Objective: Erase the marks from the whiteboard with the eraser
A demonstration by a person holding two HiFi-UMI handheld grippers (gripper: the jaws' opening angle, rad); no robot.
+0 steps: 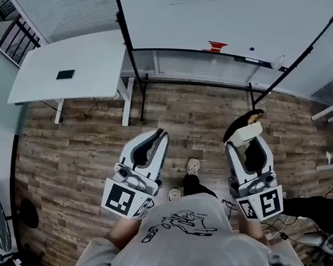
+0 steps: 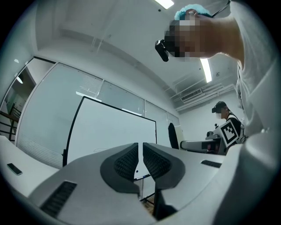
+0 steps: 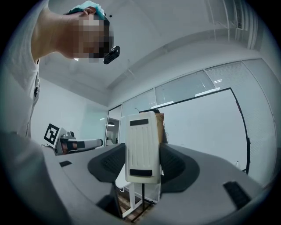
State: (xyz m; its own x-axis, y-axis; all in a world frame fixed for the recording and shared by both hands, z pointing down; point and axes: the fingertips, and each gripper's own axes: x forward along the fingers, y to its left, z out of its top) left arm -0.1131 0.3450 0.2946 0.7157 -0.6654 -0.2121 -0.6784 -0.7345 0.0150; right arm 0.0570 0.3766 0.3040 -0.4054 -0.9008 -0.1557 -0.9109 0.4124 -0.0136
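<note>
A large whiteboard [image 1: 229, 5] on a black stand fills the far side of the head view, with a faint grey mark [image 1: 192, 0] near its top. My right gripper [image 1: 249, 129] is held low in front of me, shut on a white eraser [image 3: 142, 147] whose ribbed back faces the camera. The eraser [image 1: 249, 130] stands upright between the jaws, well short of the board. My left gripper [image 1: 157, 138] is shut with nothing in it; its pads [image 2: 127, 161] nearly touch. The whiteboard [image 2: 109, 132] stands ahead of the left gripper, the whiteboard [image 3: 202, 127] also ahead of the right.
A red object [image 1: 216, 46] and markers [image 1: 248, 59] lie on the board's tray. A white desk [image 1: 67, 69] with a dark phone [image 1: 65, 74] stands at left. Wood floor [image 1: 79, 159] lies between me and the board. Another person [image 2: 224, 118] stands at right.
</note>
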